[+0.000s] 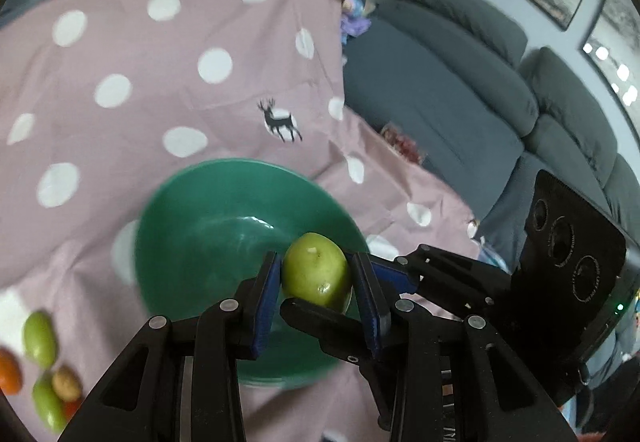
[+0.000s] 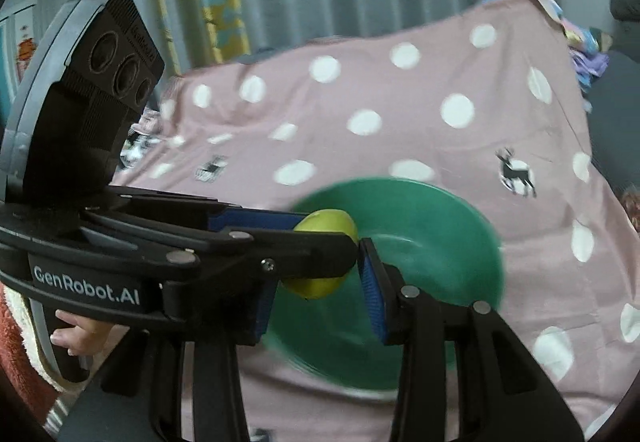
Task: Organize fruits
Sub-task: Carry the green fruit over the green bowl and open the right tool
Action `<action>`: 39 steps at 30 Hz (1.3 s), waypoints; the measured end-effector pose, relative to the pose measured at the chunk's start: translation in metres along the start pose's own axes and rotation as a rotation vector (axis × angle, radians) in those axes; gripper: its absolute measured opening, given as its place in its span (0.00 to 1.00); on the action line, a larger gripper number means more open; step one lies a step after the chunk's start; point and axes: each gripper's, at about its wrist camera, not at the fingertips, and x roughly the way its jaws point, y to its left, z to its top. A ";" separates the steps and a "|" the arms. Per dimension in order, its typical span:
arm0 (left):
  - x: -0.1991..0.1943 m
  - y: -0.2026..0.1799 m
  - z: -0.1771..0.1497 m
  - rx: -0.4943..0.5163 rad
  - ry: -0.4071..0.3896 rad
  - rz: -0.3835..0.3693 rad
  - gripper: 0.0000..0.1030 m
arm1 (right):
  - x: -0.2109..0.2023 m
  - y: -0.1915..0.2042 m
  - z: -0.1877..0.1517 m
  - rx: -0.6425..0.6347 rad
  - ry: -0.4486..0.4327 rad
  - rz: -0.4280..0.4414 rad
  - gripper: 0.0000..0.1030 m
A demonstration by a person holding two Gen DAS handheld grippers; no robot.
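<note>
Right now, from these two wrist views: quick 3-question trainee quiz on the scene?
1. True or false: the left claw grips a green fruit.
2. The held fruit hangs over which one? A) green bowl B) wooden box C) orange plate
3. Fill in: the cloth is pink with white ____.

Key: 1 true; 2 A; 3 dots.
</note>
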 end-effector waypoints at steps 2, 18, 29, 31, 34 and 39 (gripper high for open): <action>0.022 0.002 0.004 0.005 0.022 0.015 0.35 | 0.014 -0.015 -0.004 0.013 0.024 -0.020 0.38; 0.015 0.044 -0.012 -0.242 0.045 -0.064 0.85 | 0.024 -0.017 -0.020 -0.019 0.097 -0.088 0.77; -0.177 0.085 -0.094 -0.239 -0.243 0.268 0.95 | -0.015 0.065 -0.025 -0.054 0.069 0.022 0.96; -0.203 0.096 -0.121 -0.218 -0.285 0.335 0.98 | -0.012 0.087 -0.024 -0.057 0.070 0.100 0.99; -0.220 0.113 -0.159 -0.210 -0.298 0.429 0.98 | 0.005 0.122 -0.024 -0.060 0.093 0.209 1.00; -0.213 0.139 -0.205 -0.164 -0.202 0.444 0.98 | 0.045 0.184 -0.027 -0.101 0.167 0.354 0.98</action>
